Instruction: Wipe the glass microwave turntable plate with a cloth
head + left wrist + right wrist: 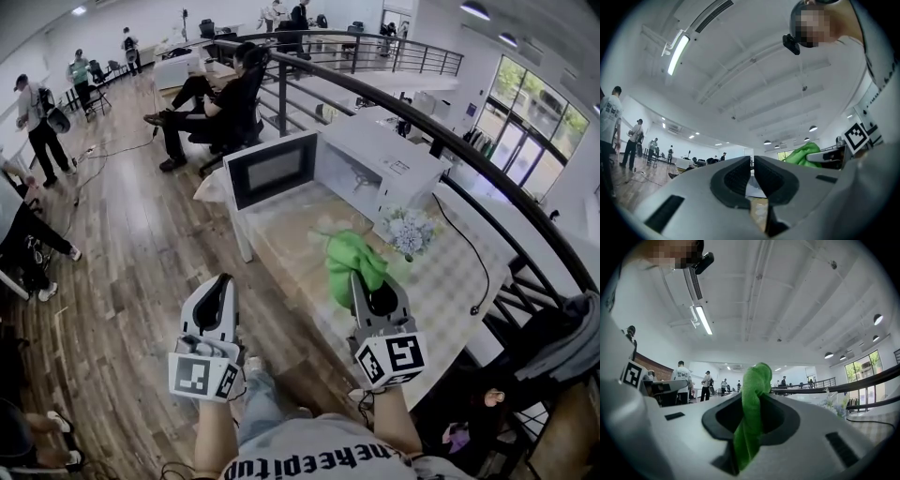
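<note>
Right gripper, smooth white plastic with black pads, pinches a twisted, fuzzy green cloth just in front of the boxy white microwave, whose door stands open. Left gripper, further from the microwave, has its ribbed jaws pressed nearly together with nothing between them.

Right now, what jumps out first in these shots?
The bright green cloth, pinched in the right gripper at the centre of the head view. Beyond it, the white microwave stands with its door swung open. The left gripper is empty, jaws close together.
</note>
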Tool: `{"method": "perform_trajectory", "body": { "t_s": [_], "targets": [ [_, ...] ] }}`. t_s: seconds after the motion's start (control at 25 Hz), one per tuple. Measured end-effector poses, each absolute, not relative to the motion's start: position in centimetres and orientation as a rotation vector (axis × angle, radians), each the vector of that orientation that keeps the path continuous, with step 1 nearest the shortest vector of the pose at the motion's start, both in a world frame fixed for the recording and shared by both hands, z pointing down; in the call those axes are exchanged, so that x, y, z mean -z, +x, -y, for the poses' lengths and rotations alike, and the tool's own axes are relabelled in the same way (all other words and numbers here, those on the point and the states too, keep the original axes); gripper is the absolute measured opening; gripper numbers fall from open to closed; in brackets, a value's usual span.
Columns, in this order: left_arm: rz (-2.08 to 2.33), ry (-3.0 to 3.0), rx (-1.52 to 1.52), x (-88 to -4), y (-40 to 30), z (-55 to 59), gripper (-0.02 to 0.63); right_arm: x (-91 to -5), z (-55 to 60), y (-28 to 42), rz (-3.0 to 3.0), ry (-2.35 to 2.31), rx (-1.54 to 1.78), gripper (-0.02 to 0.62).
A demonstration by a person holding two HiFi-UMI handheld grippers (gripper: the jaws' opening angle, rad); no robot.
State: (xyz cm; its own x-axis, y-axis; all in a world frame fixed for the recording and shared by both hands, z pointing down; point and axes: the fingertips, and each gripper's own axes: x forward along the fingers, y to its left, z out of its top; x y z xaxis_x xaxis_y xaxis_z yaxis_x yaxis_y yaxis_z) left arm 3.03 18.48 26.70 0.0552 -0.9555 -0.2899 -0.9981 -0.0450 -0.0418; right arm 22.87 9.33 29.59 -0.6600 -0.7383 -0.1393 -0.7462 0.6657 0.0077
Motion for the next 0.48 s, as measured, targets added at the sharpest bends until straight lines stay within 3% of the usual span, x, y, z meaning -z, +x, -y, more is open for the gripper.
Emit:
{"method": "perform_trajectory", "body": {
  "t_s": [0.48],
  "targets": [
    [-1.917,-2.189,-0.285,-27.1,-4.0,-9.1,0.023,-29.9,-1.4,16.3,-2.724,-1.335,-0.098,0.081]
  ]
}}
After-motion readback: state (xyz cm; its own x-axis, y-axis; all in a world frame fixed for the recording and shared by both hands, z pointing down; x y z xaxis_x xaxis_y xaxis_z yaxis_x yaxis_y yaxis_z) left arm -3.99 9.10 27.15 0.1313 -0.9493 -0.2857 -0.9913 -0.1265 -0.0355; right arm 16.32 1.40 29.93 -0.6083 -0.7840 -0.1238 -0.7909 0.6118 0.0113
